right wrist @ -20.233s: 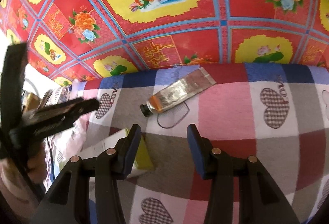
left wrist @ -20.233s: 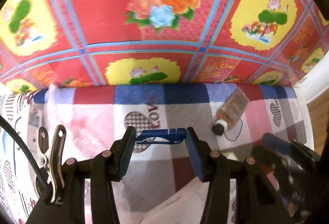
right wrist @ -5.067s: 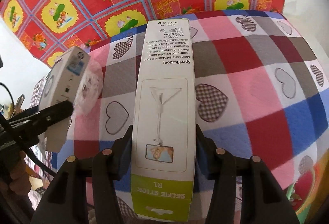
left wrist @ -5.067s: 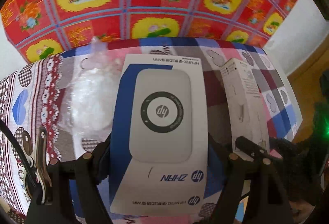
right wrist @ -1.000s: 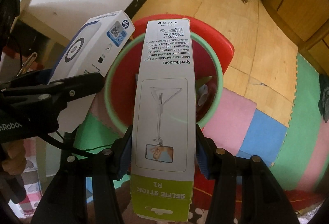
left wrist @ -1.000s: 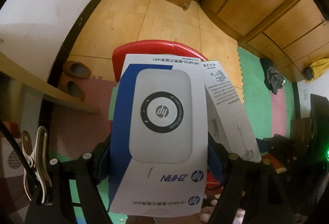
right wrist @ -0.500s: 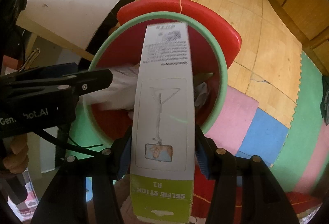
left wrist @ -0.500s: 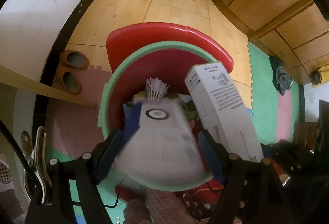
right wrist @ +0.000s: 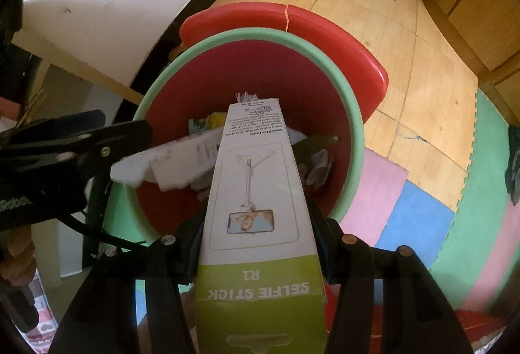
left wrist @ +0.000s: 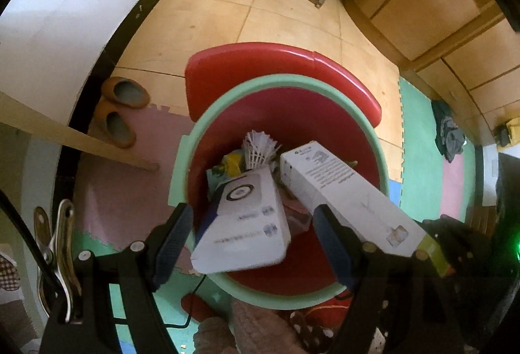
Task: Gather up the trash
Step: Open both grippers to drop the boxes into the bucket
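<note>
Left claw (left wrist: 252, 243) jaws wide, clear of the router box (left wrist: 245, 221) dropping between them into the bin (left wrist: 182, 159) below; right claw (right wrist: 260, 235) clamps the selfie box (right wrist: 256, 191), tip aimed down over the bin so it lands inside on release

Right gripper (right wrist: 260, 233) clamps selfie stick box (right wrist: 256, 191) over red bin (right wrist: 352, 113); white box (right wrist: 175, 162) inside

The bin (left wrist: 182, 178) is standing on the floor (left wrist: 211, 29), slippers (left wrist: 120, 113) lying to its left. Inside, a shuttlecock (left wrist: 258, 149) is sitting behind the router box (left wrist: 247, 224) (tilted), the selfie-stick box (right wrist: 256, 191) slanting in on the right.
</note>
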### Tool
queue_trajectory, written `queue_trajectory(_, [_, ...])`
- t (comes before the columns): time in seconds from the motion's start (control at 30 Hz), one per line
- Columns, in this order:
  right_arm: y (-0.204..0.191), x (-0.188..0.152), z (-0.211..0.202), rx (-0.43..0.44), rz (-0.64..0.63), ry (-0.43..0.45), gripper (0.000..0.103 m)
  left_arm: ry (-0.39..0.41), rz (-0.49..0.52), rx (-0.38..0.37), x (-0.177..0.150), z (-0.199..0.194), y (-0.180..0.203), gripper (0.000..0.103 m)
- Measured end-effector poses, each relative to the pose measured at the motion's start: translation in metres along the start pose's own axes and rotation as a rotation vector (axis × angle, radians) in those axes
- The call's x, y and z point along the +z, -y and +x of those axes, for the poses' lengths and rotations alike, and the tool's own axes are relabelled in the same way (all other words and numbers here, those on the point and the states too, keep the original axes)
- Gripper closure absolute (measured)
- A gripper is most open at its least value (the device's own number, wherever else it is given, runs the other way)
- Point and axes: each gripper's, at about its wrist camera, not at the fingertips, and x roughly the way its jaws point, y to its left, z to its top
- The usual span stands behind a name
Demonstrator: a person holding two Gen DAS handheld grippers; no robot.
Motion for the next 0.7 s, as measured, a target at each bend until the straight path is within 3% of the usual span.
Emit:
queue_trajectory(0.27, [-0.004, 0.007, 0.0, -0.033, 0.002, 0.023, 0.043, 0.008, 0.003, 0.003, 0.0, -0.006, -0.004, 0.023])
queue_trajectory(0.4, [-0.002, 0.009, -0.006, -0.03, 0.009, 0.046, 0.03, 0.017, 0.005, -0.004, -0.002, -0.011, -0.003, 0.023])
queue_trajectory(0.7, [-0.009, 0.008, -0.037, -0.011, 0.015, 0.109, 0.03, 0.045, 0.007, -0.04, -0.01, -0.038, 0.004, 0.023])
